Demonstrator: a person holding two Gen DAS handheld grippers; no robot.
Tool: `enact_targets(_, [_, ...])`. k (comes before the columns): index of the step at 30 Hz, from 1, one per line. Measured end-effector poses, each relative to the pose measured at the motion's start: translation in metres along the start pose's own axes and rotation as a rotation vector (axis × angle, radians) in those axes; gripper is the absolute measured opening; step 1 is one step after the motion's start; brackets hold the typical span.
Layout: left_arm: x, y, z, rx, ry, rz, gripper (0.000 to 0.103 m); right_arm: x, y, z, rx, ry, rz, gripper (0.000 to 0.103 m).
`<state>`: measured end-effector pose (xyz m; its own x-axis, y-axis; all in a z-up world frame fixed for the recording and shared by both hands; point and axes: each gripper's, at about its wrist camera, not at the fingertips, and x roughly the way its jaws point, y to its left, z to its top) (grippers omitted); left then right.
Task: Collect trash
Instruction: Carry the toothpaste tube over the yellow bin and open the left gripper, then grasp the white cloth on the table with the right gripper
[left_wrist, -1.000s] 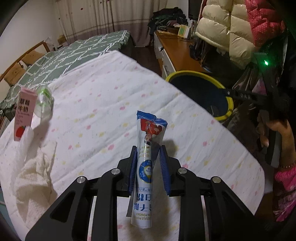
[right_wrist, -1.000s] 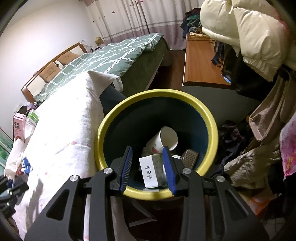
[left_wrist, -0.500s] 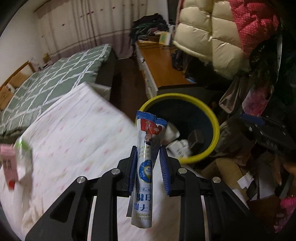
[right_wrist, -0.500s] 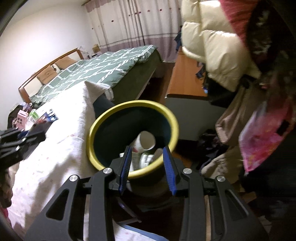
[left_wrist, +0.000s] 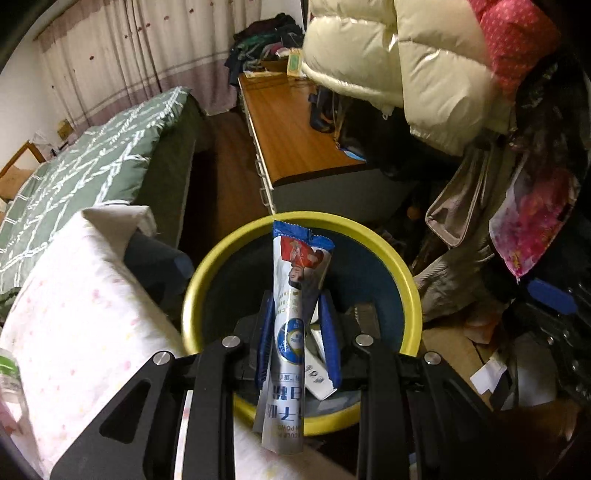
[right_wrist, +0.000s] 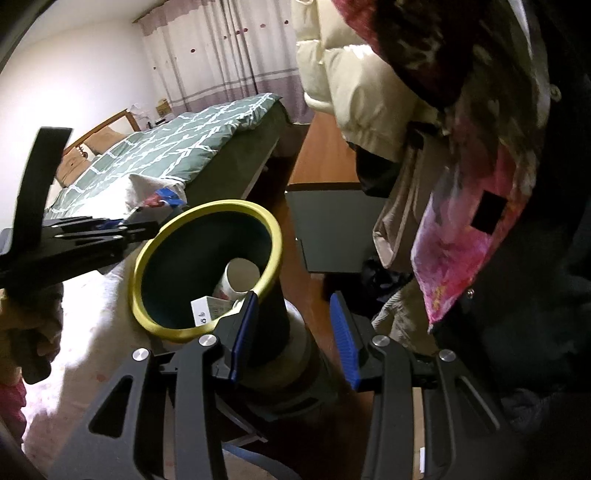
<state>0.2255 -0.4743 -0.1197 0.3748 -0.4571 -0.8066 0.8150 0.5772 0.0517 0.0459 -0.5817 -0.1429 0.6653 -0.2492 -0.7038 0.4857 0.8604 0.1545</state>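
1. Left gripper (left_wrist: 298, 332) pinches a sachet (left_wrist: 295, 314) upright over the yellow-rimmed bin (left_wrist: 410, 284), at its 6 o'clock side.
2. Right gripper (right_wrist: 293, 332) is opening, empty, bin at 10 o'clock.
3. Drop step; next, likely release.

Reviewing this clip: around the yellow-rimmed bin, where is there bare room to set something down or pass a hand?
Free: the pink-dotted white cloth left of the yellow-rimmed dark bin, and the brown wooden desk top behind it. Crowded: hanging coats and bags to the right; the bin already holds a white paper cup and small white box.
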Motion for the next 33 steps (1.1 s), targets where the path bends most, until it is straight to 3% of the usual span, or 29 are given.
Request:
enact_targets(7, [0.024,-0.008,0.005,-0.011,0.034,0.009,0.027,0.004,-0.008,-0.001,0.007,0.006,0.0,0.04])
enact_targets(10, [0.026,-0.003,0.003,-0.024,0.035,0.029,0.062,0.005,-0.006,-0.002,0.007,0.011,0.0,0.04])
enact_targets(16, [0.011,0.006,-0.005,-0.052,0.022,0.035,0.071,0.005,-0.001,-0.004,0.005,0.014,0.001,0.041])
enact_targets(22, [-0.06,0.03,-0.033,-0.119,-0.096,0.068,0.089,0.006,0.01,-0.005,-0.011,0.017,0.013,0.043])
enact_targets(28, [-0.126,0.07,-0.081,-0.215,-0.164,0.141,0.093,0.011,0.036,-0.007,-0.061,0.038,0.028,0.044])
enact_targets(33, [-0.182,0.108,-0.144,-0.352,-0.215,0.225,0.096,0.007,0.071,-0.008,-0.115,0.037,0.067,0.045])
